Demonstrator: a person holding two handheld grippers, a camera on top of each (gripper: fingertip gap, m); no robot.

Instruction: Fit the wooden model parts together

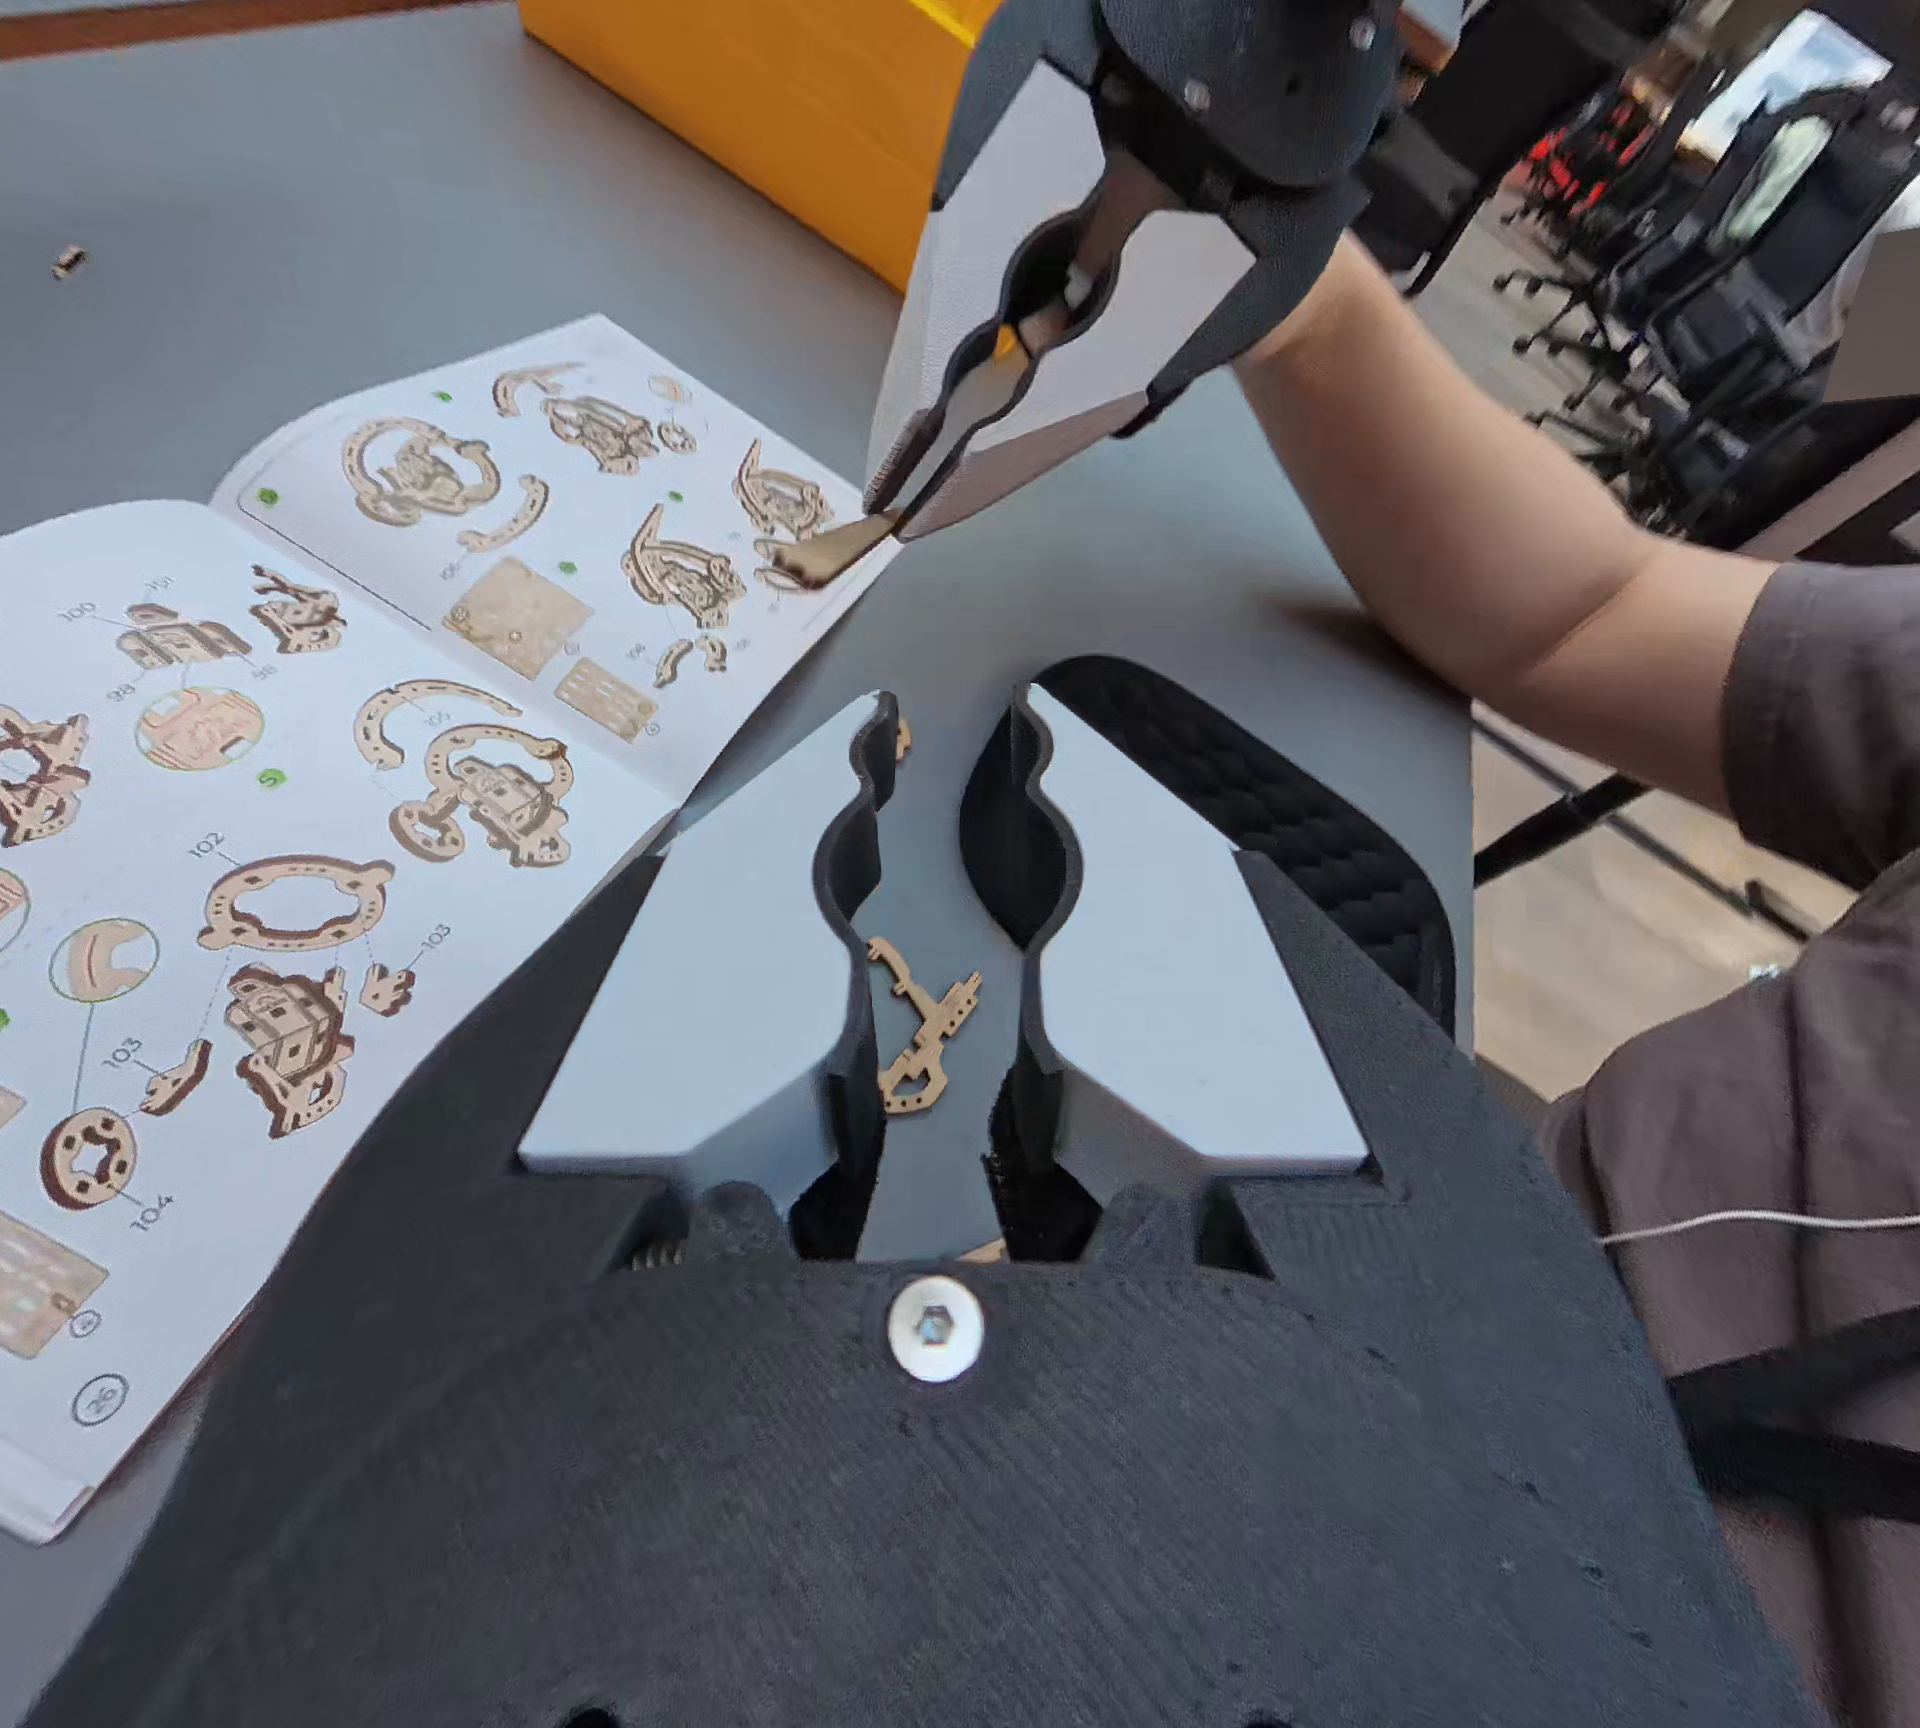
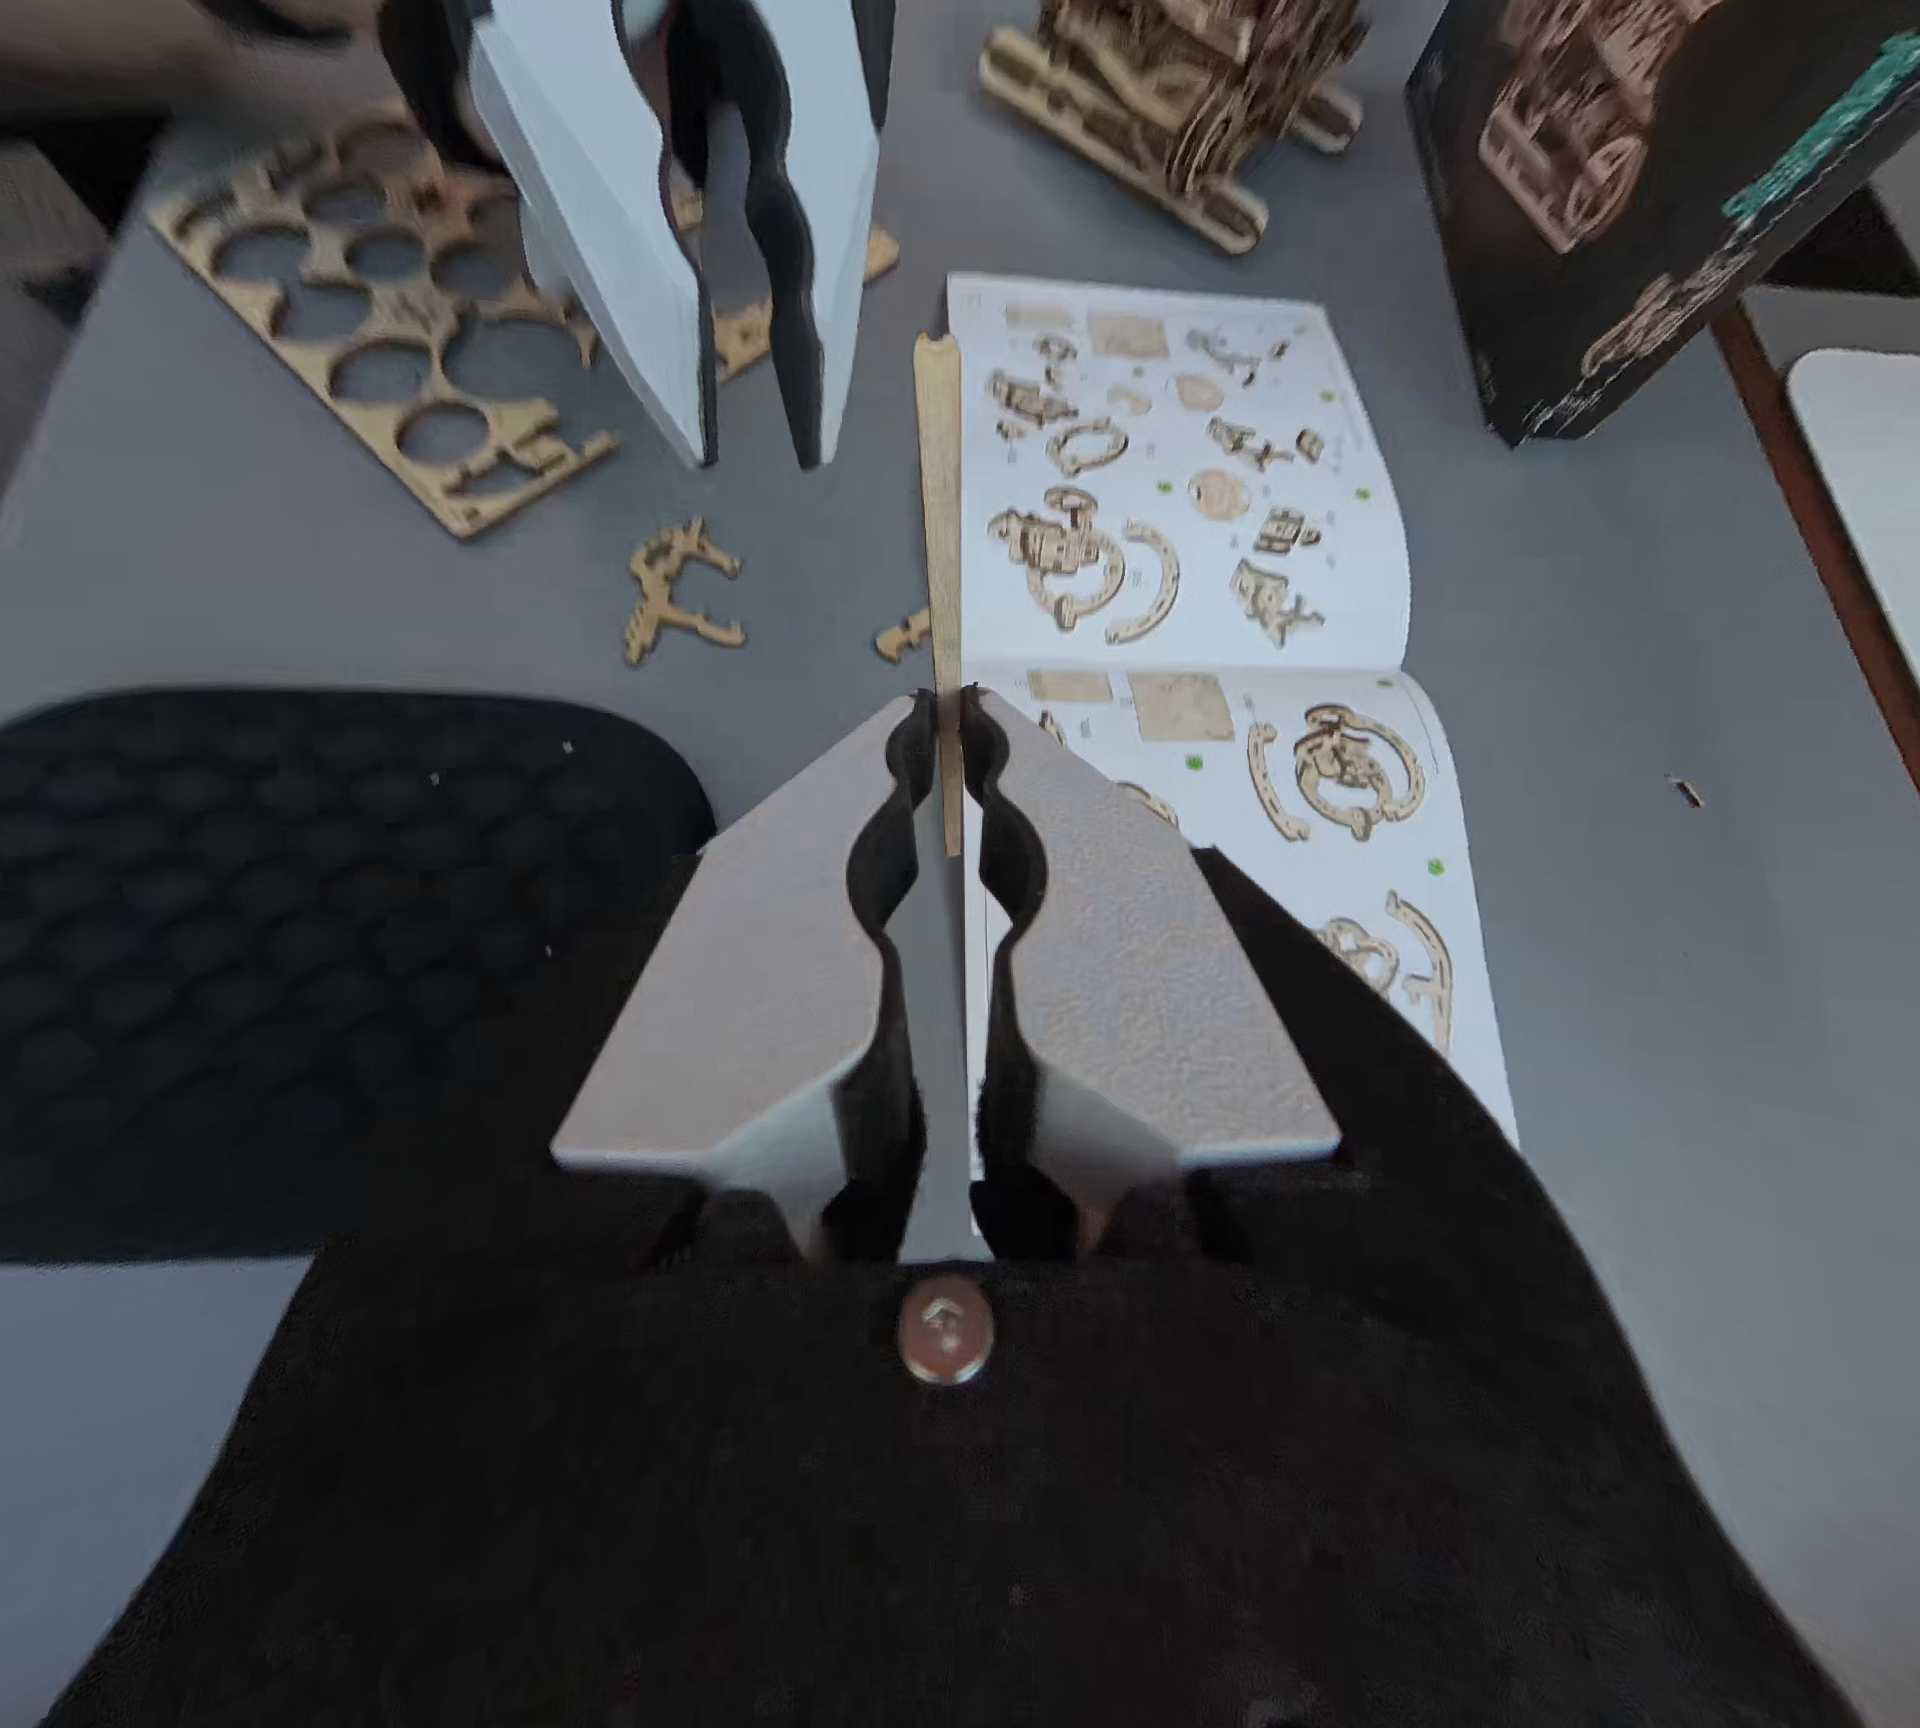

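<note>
My right gripper (image 2: 945, 699) is shut on a thin flat wooden part (image 2: 940, 515), seen edge-on and held above the table beside the booklet. In the left wrist view the right gripper (image 1: 896, 506) pinches that part (image 1: 831, 551) at its tip. My left gripper (image 1: 954, 702) is open and empty, hovering over a small notched wooden part (image 1: 925, 1024) that lies on the table between its fingers. In the right wrist view the left gripper (image 2: 758, 460) hangs at the upper left, above that loose part (image 2: 681, 587). A smaller wooden bit (image 2: 904, 634) lies near the held part.
An open instruction booklet (image 2: 1195, 535) lies on the grey table (image 2: 1610, 743). A punched-out wooden sheet (image 2: 395, 307), a built wooden model (image 2: 1174, 16) and a dark box (image 2: 1662, 120) stand at the far side. A black mat (image 2: 312, 951) and a yellow bin (image 1: 758, 16) are nearby.
</note>
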